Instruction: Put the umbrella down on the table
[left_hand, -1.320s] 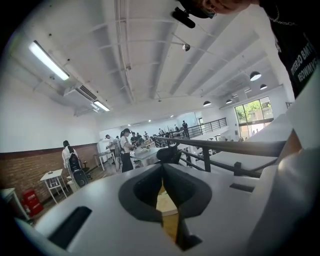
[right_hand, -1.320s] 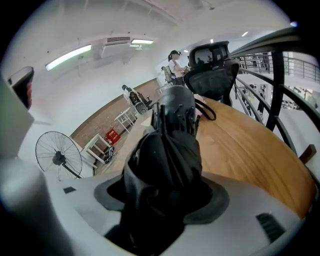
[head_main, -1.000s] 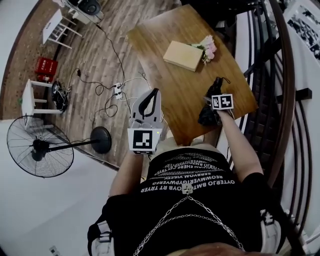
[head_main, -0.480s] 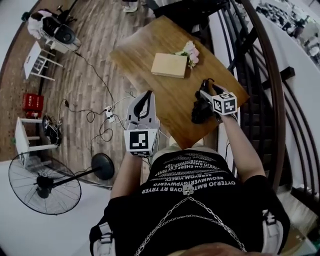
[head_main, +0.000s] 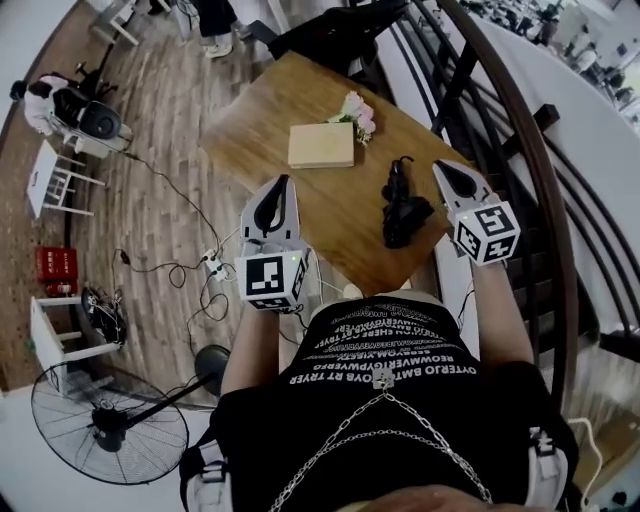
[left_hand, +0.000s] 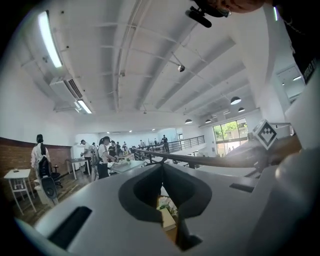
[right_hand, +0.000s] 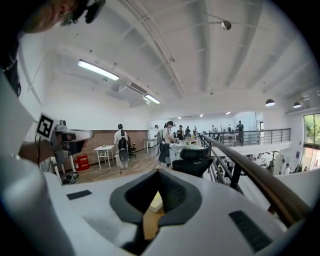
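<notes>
The black folded umbrella lies on the wooden table, near its right front edge, with nothing touching it. My right gripper hovers just right of the umbrella and above it. Its jaws have just been closing, and they now meet with nothing between them. My left gripper is held over the table's near left edge. In the left gripper view its jaws are also together and empty. Neither gripper view shows the umbrella.
A tan flat box and a small bunch of pink flowers lie mid-table. A dark curved railing runs along the right. On the floor to the left are a standing fan, cables and a white side table.
My right gripper has lifted off the umbrella, moved up and to its right, and shut its jaws. The umbrella stays on the table. My left gripper has risen a little.
</notes>
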